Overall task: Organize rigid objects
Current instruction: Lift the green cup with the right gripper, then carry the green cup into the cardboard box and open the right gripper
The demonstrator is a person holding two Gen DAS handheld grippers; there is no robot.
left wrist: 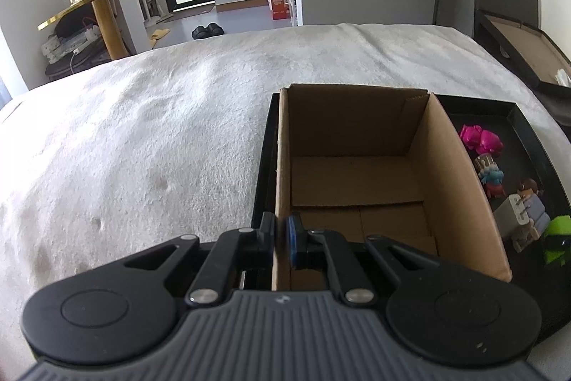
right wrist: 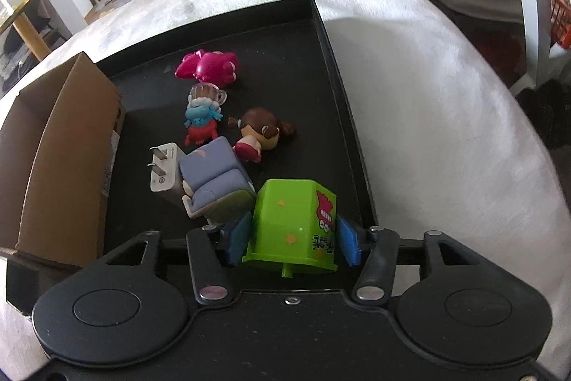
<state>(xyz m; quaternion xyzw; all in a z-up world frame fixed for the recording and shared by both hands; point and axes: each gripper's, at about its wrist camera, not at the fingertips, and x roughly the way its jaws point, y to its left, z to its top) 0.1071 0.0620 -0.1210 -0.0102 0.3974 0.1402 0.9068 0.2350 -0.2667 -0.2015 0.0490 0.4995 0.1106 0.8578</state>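
Observation:
An open, empty cardboard box (left wrist: 357, 166) stands in a black tray (right wrist: 332, 59) on a white bed. My left gripper (left wrist: 281, 238) is shut on the box's left wall near its front corner. The box also shows in the right wrist view (right wrist: 67, 145). My right gripper (right wrist: 292, 240) has its blue pads (right wrist: 348, 245) on both sides of a green toy box (right wrist: 296, 224) lying in the tray; whether they press it is unclear. Beyond it lie a purple block figure (right wrist: 214, 181), a white plug charger (right wrist: 164, 170), a brown-haired doll (right wrist: 260, 134), a blue-red figure (right wrist: 200, 124) and a pink toy (right wrist: 208, 66).
The white bedspread (left wrist: 160, 131) spreads left of the tray. A gold side table (left wrist: 103, 2) with a glass jar stands beyond the bed on the left. A dark framed board (left wrist: 524, 49) lies at the right. The toys also show in the left wrist view (left wrist: 499, 174).

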